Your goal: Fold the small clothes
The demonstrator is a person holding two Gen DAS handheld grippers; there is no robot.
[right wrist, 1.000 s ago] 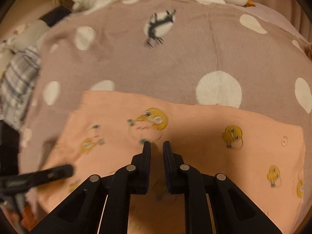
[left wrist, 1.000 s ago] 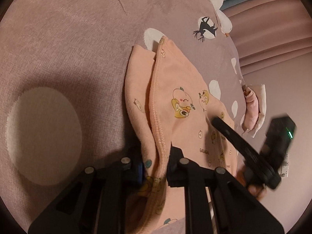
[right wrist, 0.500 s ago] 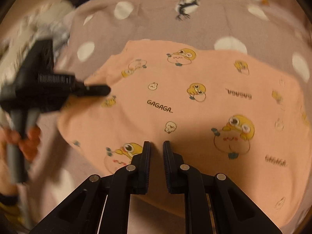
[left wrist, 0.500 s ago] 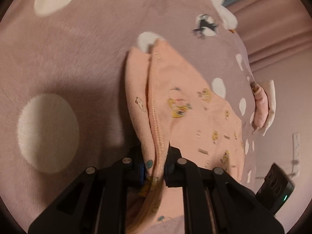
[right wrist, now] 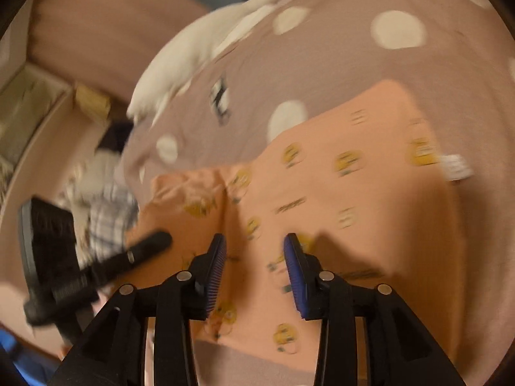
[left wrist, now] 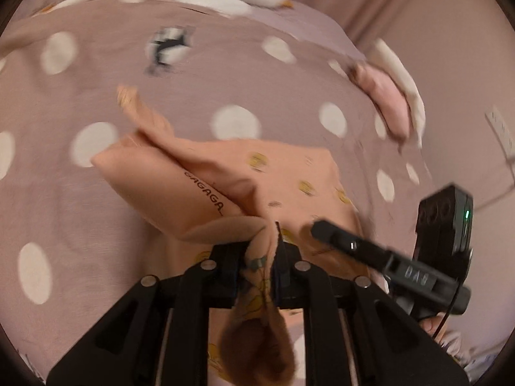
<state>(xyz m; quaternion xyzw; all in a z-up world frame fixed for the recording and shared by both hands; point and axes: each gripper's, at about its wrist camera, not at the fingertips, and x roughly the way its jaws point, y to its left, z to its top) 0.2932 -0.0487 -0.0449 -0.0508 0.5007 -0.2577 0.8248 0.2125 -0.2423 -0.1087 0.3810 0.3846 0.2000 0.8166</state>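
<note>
Up close in the left wrist view, my left gripper [left wrist: 261, 251] pinches a bunched edge of the peach baby garment [left wrist: 289, 180], which spreads toward twelve o'clock over the polka-dot blanket [left wrist: 96, 64]. From the right wrist view, my right gripper [right wrist: 254, 257] is spread apart above the garment [right wrist: 370, 193], with cloth lying from twelve to six o'clock.

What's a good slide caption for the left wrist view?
Left tool pinches the peach printed garment above a polka-dot blanket while the right tool reaches in.
</note>
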